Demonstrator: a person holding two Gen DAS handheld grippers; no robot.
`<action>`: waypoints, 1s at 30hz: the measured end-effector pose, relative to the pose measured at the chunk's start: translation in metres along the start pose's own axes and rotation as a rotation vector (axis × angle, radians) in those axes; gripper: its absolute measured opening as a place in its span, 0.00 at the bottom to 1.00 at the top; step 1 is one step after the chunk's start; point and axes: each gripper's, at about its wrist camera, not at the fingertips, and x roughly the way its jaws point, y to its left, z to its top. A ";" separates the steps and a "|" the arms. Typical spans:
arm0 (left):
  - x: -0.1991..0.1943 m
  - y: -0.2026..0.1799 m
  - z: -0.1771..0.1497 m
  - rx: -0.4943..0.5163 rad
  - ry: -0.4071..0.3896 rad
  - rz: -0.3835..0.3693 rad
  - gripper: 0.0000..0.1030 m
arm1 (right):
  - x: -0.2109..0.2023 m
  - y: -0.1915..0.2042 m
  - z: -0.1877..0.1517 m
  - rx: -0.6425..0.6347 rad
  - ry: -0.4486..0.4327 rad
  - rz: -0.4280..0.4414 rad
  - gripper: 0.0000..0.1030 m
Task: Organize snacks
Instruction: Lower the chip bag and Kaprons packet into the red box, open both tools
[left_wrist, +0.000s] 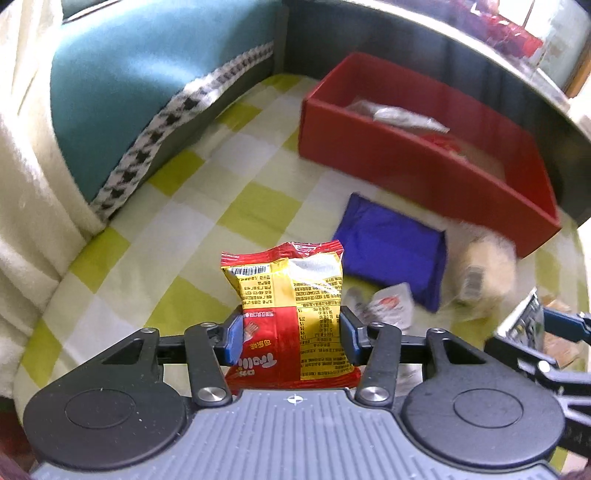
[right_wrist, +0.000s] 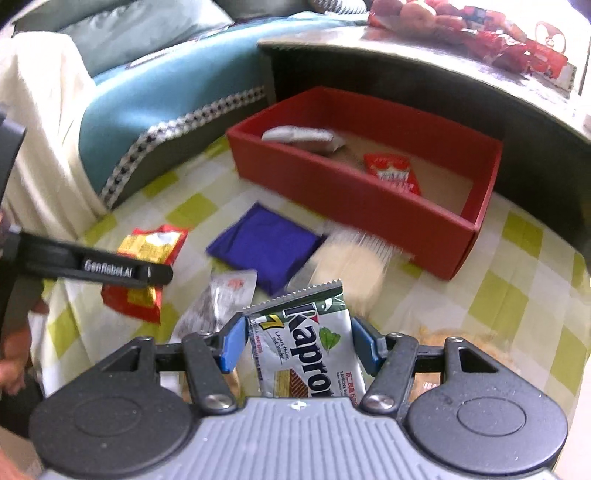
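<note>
Holding one packet each: left gripper (left_wrist: 291, 334) clamps red bag (left_wrist: 286, 306), right gripper (right_wrist: 297, 345) clamps wafer pack (right_wrist: 306, 347); both face red box (right_wrist: 369, 199), likely for deposit.

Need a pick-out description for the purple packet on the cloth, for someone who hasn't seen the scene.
Start at the open red box on the green-and-white checked cloth. Just in front of its near wall lies the purple packet, flat on the cloth. It is the only plain, solid purple pack; the pale blurred packet beside it and the red-and-yellow snack bag differ in colour.
</note>
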 end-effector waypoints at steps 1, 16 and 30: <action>-0.002 -0.002 0.002 0.001 -0.008 -0.007 0.57 | -0.001 -0.001 0.003 0.008 -0.010 -0.002 0.57; -0.008 -0.037 0.041 0.058 -0.088 -0.045 0.57 | -0.004 -0.012 0.039 0.093 -0.126 -0.039 0.57; 0.003 -0.065 0.085 0.107 -0.145 -0.054 0.57 | 0.010 -0.034 0.076 0.138 -0.182 -0.061 0.57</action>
